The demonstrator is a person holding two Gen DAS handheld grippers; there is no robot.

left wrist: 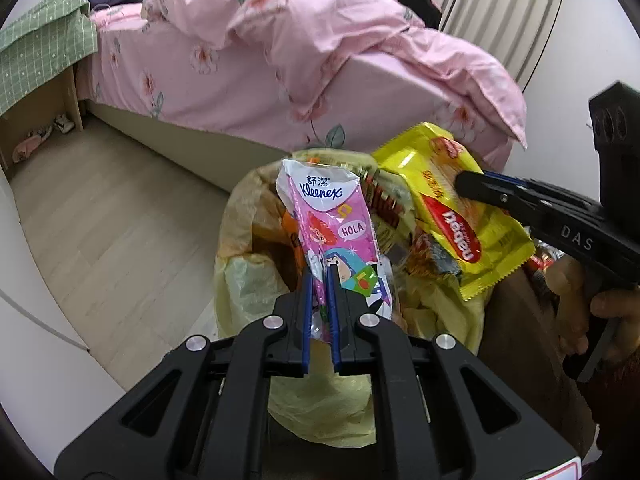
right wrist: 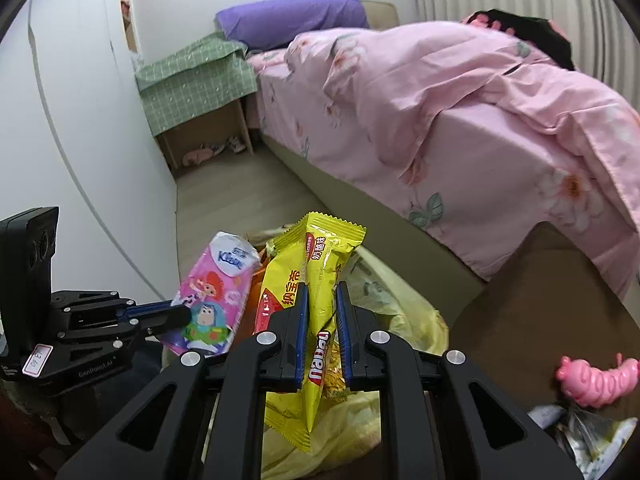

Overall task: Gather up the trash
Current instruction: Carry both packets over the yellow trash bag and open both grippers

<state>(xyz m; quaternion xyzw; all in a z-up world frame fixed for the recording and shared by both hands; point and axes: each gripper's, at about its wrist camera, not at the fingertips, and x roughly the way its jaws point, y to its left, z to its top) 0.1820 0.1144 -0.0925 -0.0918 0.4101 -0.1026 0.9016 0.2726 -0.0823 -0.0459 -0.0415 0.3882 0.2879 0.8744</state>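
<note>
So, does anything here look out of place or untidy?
The pink quilt lies rumpled, one corner hanging off the bed. A pink toy lies on the brown surface by crumpled wrappers. The Kleenex pack and yellow wrapper are held over the full trash bag.

The tissue pack [left wrist: 336,236] is pink and white with cartoon figures and blue lettering. The snack packet [left wrist: 452,208] is bright yellow with a red oval label and white letters. The bin bag [left wrist: 248,276] is pale translucent yellow. The quilt [right wrist: 460,92] is light pink with peach flowers and grey-green leaves. The pillow [right wrist: 292,20] is plain purple. The cloth [right wrist: 192,80] is green with a white grid. The toy [right wrist: 596,380] is bright pink. Both the left gripper [left wrist: 320,276] and the right gripper [right wrist: 322,292] are black with blue pads.
</note>
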